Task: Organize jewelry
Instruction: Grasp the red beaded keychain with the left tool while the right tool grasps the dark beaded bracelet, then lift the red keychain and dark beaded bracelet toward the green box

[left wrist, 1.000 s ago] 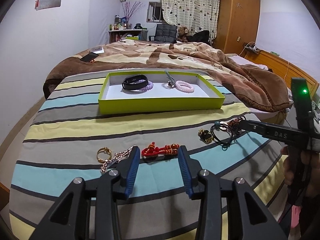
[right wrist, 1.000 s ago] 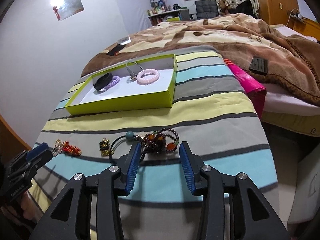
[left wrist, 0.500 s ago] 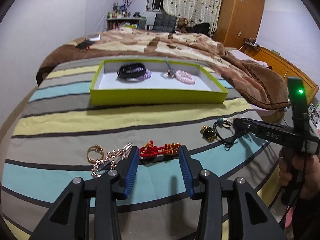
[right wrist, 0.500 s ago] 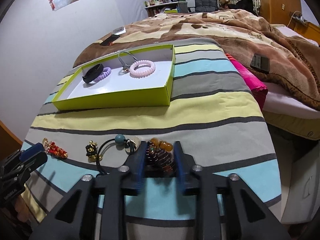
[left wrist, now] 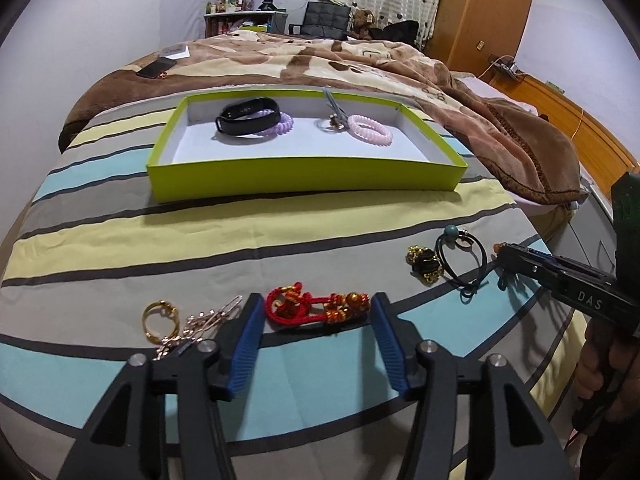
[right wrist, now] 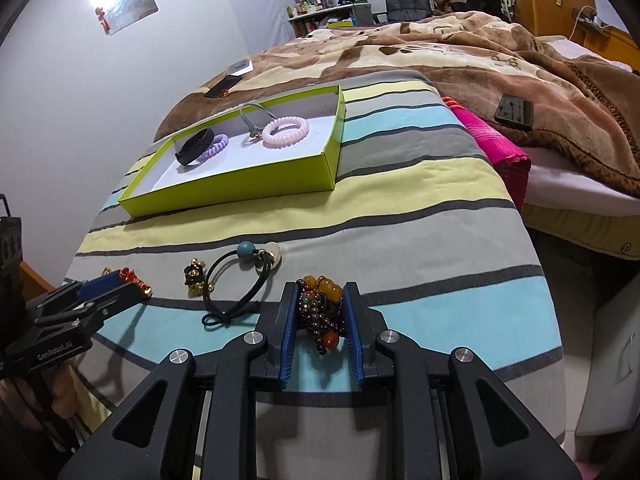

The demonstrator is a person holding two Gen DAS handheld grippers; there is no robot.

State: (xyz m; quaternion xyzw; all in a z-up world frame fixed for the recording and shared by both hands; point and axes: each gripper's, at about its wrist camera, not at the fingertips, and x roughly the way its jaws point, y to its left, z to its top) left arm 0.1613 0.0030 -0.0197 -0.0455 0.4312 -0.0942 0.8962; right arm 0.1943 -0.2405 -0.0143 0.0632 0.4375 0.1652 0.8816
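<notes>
Left wrist view: left gripper (left wrist: 316, 312) spread wide, low over the striped bedspread (left wrist: 280, 232), blue pads on either side of a red knotted cord charm (left wrist: 316, 309) with gold beads, not pinching it. Just left of that, a gold ring (left wrist: 160, 318) and a pale metal chain (left wrist: 200, 326) lying touching each other. Farther back, a lime-green tray (left wrist: 304, 178) holding a black wristband (left wrist: 248, 116) that leans on a lilac coil hair tie (left wrist: 282, 124), plus a pink coil hair tie (left wrist: 369, 130) beside a grey elastic (left wrist: 334, 114). To the right, a small black-and-gold charm (left wrist: 424, 261) touching a black hair elastic (left wrist: 460, 258) with a teal bead — right gripper's tip (left wrist: 505, 256) just beyond it, closure hard to judge from this side.

Right wrist view: right gripper (right wrist: 320, 312) drawn narrow, clamped on a bunched bead bracelet (right wrist: 322, 312) of dark red beads with amber and orange ones, down on the bedspread's blue stripe. Black hair elastic and black-and-gold charm just left of it. Left gripper at the far left edge, beside the red charm. Tray well beyond, near a brown blanket (right wrist: 440, 64) — on the blanket, a dark phone (right wrist: 514, 111).
</notes>
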